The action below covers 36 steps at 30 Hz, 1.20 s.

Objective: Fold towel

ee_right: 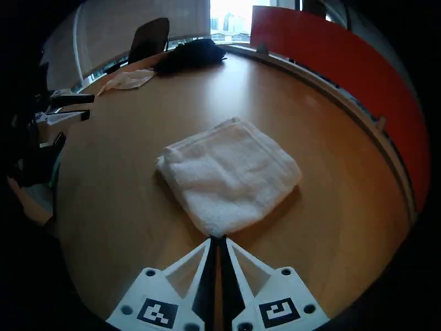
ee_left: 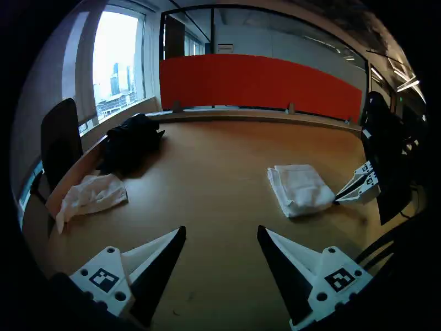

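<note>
Left gripper (ee_left: 220, 229) is held low and level over the tabletop (ee_left: 220, 160), jaws spread wide with nothing between them. The folded towel (ee_right: 231, 174) lies flat directly ahead of the right gripper (ee_right: 219, 240). That gripper's jaws are drawn together at the towel's near corner (possibly touching it; contact unclear).
</note>
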{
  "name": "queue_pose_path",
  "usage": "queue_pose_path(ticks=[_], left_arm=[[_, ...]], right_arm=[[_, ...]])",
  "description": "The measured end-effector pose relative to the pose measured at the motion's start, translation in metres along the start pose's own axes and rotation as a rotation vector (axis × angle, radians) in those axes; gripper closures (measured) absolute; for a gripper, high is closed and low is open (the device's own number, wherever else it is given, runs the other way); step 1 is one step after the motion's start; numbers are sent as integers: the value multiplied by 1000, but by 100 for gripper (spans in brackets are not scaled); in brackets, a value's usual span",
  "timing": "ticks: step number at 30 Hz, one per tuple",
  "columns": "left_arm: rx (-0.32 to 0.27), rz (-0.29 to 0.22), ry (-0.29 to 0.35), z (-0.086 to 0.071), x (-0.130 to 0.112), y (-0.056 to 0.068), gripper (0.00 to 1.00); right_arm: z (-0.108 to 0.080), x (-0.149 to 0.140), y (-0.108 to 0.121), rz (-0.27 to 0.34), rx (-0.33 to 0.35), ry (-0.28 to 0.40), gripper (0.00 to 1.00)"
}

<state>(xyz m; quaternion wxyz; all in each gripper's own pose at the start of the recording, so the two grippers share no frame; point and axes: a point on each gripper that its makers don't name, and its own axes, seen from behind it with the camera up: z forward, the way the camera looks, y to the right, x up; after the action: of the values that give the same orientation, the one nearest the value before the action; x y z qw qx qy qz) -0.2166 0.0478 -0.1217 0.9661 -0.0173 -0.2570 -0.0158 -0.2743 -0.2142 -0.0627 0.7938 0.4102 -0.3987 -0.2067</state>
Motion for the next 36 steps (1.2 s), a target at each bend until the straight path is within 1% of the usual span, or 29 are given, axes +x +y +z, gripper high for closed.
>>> queue_pose_path(ticks=[8, 14, 21, 27, 30, 36], left_arm=[[0, -5, 4, 0, 2, -1, 4], [-2, -7, 9, -1, 5, -1, 4], [-8, -15, 16, -3, 10, -1, 4], [-17, -6, 22, -4, 15, 2, 4], [-21, 2, 26, -5, 17, 4, 4], [-30, 7, 37, -6, 24, 7, 4]], right_arm=[[-12, 24, 6, -5, -16, 47, 96], [-27, 53, 17, -16, -41, 106, 96], [-50, 92, 35, -15, -76, 181, 96], [-72, 119, 52, -26, -109, 221, 96], [-83, 131, 60, -29, -125, 245, 96], [-104, 141, 77, -19, -156, 271, 96]])
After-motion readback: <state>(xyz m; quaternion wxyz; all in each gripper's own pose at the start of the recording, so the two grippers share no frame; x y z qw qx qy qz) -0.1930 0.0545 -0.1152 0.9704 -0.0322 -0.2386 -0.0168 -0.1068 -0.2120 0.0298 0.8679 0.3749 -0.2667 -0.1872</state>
